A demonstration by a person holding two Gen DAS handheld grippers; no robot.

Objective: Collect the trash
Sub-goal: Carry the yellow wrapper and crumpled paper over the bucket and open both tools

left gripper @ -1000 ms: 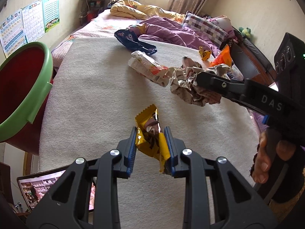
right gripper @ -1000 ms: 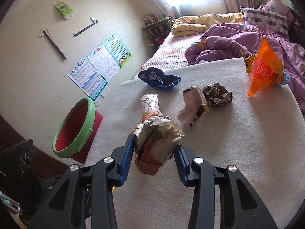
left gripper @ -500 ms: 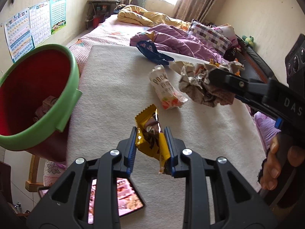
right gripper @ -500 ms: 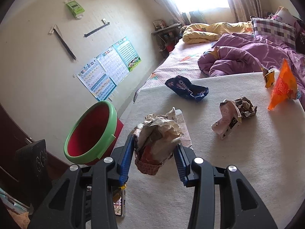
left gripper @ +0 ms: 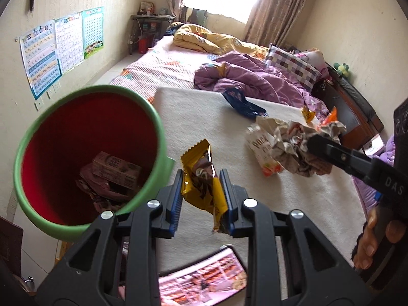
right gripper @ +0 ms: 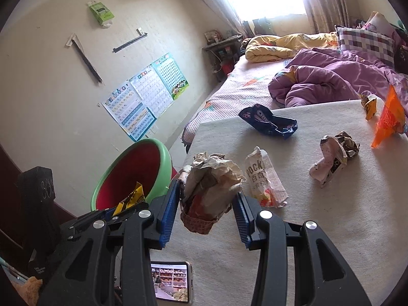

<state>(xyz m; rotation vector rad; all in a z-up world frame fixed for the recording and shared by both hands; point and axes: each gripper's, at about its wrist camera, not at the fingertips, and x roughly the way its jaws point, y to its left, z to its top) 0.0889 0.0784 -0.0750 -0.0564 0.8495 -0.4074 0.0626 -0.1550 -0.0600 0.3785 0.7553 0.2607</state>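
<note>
yellow-brown foil snack wrapper (left gripper: 204, 178): crumpled, upright, beside red bin with green rim (left gripper: 158, 127) | grey crumpled paper wad (right gripper: 211, 181): right of bin, above the mat

Home bedroom: bed (left gripper: 163, 63) with purple quilt (right gripper: 331, 81), checked pillow (left gripper: 293, 66), wall posters (right gripper: 148, 102).

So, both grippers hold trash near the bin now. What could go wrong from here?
1. The yellow wrapper in the left gripper hangs beside the rim of the green bin, not over its opening; released now, it would likely land on the white cover.
2. The crumpled paper bulges out of the right gripper, so pieces may fall.
3. A lit phone lies at the cover's edge below the grippers; a low swing could knock it off.
</note>
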